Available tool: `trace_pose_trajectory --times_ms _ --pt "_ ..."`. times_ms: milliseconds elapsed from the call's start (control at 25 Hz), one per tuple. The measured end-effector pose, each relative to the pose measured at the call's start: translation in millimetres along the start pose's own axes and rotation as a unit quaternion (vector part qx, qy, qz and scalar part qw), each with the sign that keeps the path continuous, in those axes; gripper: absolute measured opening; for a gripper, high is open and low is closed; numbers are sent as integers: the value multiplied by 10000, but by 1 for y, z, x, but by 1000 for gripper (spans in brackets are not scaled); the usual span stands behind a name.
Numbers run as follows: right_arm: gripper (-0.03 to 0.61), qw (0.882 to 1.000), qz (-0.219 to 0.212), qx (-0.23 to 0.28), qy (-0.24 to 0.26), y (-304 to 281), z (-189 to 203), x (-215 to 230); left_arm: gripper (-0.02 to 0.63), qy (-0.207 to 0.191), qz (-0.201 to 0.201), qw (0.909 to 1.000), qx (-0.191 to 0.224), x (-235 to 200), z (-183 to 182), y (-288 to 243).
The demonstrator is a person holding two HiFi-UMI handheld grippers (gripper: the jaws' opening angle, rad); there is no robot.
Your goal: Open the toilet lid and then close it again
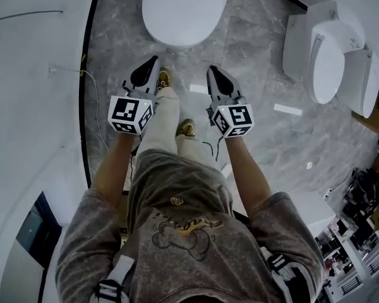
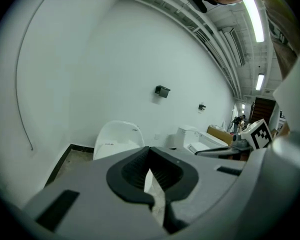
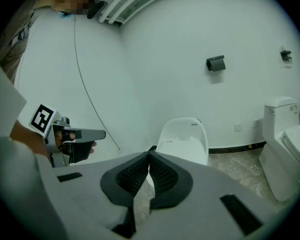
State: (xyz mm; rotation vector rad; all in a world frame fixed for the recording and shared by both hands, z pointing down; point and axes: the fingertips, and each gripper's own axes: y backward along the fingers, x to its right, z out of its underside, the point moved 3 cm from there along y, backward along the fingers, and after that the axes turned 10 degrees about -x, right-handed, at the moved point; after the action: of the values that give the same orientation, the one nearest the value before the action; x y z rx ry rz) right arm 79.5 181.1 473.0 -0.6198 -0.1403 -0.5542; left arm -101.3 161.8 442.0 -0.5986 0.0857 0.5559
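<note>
toilet lid (image 1: 184,8): looks down, straight ahead, well apart from both grippers | left gripper (image 1: 153,62): fingers pressed together, empty | right gripper (image 1: 211,70): same | step: approach; hook the closed tips under the lid's front edge, lift slowly, lower gently.

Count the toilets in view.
2: one toilet straight ahead, a second toilet with a tank to its right. A white shape beyond that may be a third.

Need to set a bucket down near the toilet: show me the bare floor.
Bare floor lies between the front toilet and the second toilet at right, and ahead of the shoes. Clutter fills the bottom right.
</note>
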Motion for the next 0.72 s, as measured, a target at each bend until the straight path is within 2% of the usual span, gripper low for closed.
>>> trace_pose_trajectory --times_ms 240,440,720 --pt "28 9995 -46 -304 -52 -95 86 23 9 23 42 9997 -244 -51 90 -75" --pt "26 9991 53 -410 -125 -154 142 53 9 25 7 9985 -541 -79 165 -132" --pt "26 9972 -54 -742 3 -216 206 75 9 115 -37 9975 -701 -107 233 -191"
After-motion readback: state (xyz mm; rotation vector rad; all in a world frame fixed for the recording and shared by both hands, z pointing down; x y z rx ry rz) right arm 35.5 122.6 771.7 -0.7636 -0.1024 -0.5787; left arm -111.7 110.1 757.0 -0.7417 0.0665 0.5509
